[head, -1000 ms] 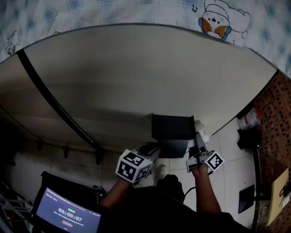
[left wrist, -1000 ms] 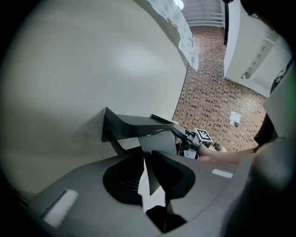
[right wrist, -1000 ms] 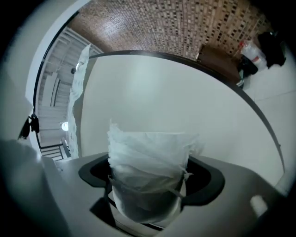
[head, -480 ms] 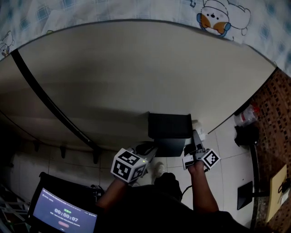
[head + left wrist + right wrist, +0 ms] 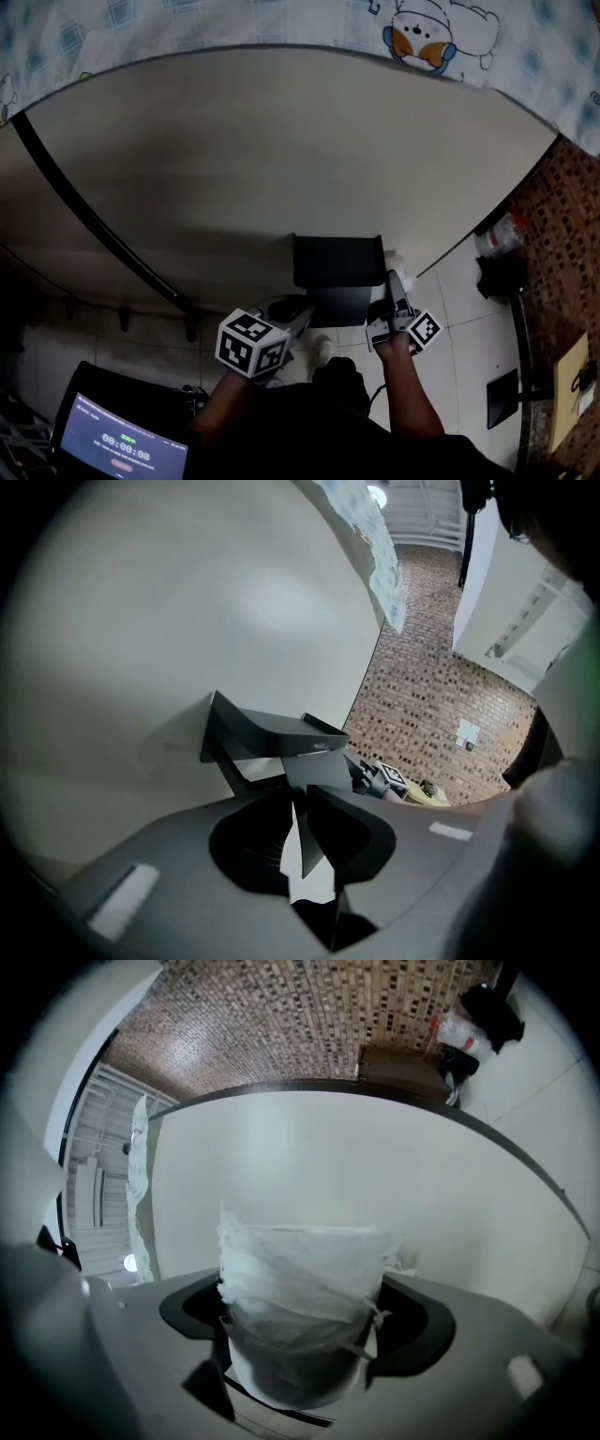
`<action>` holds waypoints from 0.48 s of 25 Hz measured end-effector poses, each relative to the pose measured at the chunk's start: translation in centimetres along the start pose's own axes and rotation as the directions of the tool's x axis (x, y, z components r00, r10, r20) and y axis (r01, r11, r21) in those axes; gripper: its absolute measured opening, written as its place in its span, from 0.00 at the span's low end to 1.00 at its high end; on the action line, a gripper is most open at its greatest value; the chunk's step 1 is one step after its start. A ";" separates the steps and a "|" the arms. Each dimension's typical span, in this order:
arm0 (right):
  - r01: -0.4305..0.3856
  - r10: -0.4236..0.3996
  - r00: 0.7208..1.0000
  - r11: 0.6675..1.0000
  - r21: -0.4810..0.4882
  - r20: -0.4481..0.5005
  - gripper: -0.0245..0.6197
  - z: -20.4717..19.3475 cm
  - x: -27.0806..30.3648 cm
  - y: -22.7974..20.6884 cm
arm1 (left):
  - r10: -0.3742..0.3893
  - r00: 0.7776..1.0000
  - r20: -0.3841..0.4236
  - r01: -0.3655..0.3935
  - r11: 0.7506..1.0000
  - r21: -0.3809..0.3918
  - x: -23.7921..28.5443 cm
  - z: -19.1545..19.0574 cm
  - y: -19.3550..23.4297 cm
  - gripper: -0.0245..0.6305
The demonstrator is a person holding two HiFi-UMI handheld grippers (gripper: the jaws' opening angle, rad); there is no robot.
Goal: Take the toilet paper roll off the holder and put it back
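Reading this as mid-task. The toilet paper roll (image 5: 300,1297) is sitting in the right claw (image 5: 394,289), just beside the right end of the holder (image 5: 337,267). In the right gripper view I'm seeing no holder part through or around the roll, only bare wall (image 5: 375,1166) behind it, so I'm judging the take-off half as done or very nearly done. The head view is too dark at that end of the holder to say the roll is fully clear of it. Putting it back on is what's left.

The right claw is standing wide, both jaws pressing on the roll's sides, with the loose outer wrap wrinkling between them. The left claw (image 5: 298,803) is hanging to the holder's left and a bit nearer me, pointing at it, jaws together at the tips, gripping nothing and touching nothing.
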State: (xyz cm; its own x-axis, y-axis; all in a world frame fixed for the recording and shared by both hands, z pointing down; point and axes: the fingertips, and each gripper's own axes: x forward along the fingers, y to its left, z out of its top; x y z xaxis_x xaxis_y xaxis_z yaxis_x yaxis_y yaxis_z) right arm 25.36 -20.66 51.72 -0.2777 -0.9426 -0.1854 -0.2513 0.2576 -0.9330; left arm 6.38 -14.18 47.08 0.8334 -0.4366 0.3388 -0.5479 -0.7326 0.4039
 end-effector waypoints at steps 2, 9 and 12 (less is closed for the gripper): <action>-0.027 0.026 0.999 0.999 0.045 0.031 0.74 0.0 0.2 0.3 | -0.006 1.000 0.003 0.006 1.000 -0.010 0.0 0.0 0.0 0.14; -0.123 0.123 0.992 0.991 0.054 0.001 0.74 -0.8 1.5 2.0 | -0.003 1.000 0.006 0.003 1.000 -0.019 0.0 0.0 0.0 0.14; -0.115 0.116 0.991 0.993 0.014 -0.073 0.73 -2.2 1.6 2.0 | 0.002 1.000 0.007 -0.002 1.000 -0.027 0.0 -0.1 0.1 0.14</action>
State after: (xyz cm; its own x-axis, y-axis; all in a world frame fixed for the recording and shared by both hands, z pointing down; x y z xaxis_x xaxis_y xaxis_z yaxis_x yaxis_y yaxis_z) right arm 22.38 -21.17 50.26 -0.3719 -0.8884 -0.2690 -0.2048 0.3612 -0.9097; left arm 6.31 -14.17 47.15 0.8328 -0.4418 0.3336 -0.5512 -0.7176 0.4257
